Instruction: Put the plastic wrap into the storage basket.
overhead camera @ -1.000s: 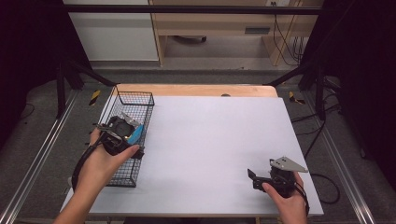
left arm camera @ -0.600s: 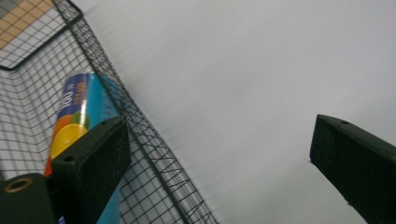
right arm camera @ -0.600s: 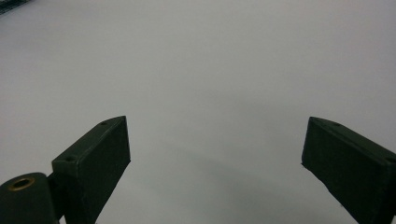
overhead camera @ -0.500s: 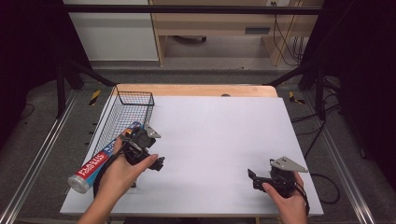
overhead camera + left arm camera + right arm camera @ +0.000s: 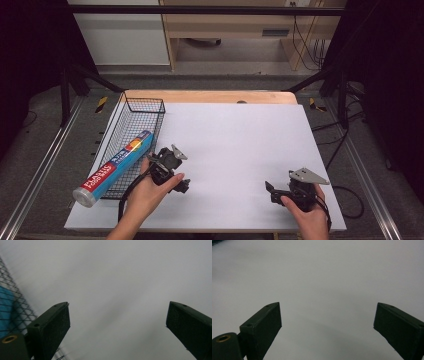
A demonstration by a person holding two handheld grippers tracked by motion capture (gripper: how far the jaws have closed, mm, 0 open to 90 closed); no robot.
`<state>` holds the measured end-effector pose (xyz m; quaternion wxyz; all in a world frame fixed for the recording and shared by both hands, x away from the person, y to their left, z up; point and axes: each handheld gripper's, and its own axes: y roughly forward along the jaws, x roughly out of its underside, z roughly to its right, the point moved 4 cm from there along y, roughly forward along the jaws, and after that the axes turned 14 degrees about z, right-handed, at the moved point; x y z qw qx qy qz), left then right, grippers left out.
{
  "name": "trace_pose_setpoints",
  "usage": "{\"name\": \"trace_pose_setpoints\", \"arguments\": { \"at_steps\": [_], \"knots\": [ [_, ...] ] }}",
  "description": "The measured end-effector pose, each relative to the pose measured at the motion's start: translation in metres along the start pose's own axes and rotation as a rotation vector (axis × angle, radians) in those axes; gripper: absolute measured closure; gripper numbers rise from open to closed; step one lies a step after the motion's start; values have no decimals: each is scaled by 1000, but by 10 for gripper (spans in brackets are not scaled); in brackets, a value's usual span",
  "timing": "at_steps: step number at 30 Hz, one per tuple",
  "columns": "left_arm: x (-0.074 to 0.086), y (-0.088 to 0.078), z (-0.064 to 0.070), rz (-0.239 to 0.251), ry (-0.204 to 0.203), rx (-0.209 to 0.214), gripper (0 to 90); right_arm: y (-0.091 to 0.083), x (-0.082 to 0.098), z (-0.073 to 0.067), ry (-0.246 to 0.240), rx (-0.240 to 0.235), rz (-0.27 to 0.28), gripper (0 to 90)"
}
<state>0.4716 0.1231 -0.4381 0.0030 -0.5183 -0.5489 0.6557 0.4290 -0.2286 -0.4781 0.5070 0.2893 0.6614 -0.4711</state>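
high view: white table point(image 5: 235, 135), grey floor point(image 5: 45, 150)

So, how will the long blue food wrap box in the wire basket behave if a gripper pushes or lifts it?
The food wrap box looks long and stiff, so it should probably lift as one piece. It sticks out past the wire basket at the near end, so a grasp at one end may tilt it. Its smooth printed surface could be slightly slippery.
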Motion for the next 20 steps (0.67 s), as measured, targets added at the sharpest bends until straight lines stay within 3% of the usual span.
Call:
{"name": "trace_pose_setpoints", "arguments": {
  "at_steps": [4, 6, 7, 8, 9, 10, 11, 13, 14, 17, 20],
  "knots": [
    [6, 13, 7, 26, -13, 30, 56, 0, 0, 0, 0, 1, -6, 79],
    [8, 20, 10, 65, -27, 39, 56, 0, 1, 0, -6, 0, -9, 76],
    [10, 25, 12, 111, -39, 45, 58, 1, 1, 0, -11, 2, -12, 74],
    [10, 25, 12, 111, -39, 45, 61, 1, 1, 0, -11, 2, -12, 74],
    [10, 31, 14, 183, -43, 47, 65, 2, 1, 1, -16, 4, -15, 73],
    [10, 31, 14, 183, -43, 47, 65, 2, 2, 2, -10, 5, -18, 73],
    [10, 34, 16, 213, -36, 46, 65, 2, 2, 3, -13, 9, -19, 72],
    [11, 41, 20, 317, -40, 61, 65, 3, 3, 5, 2, 10, -22, 70],
    [11, 41, 20, 317, -40, 61, 65, 3, 3, 5, 2, 10, -22, 70],
    [16, 45, 20, 392, -30, 60, 65, 3, 6, 10, 15, 34, -21, 57],
    [17, 44, 20, 381, -12, 76, 65, 3, 6, 10, 23, 41, -29, 52]
  ]
}}
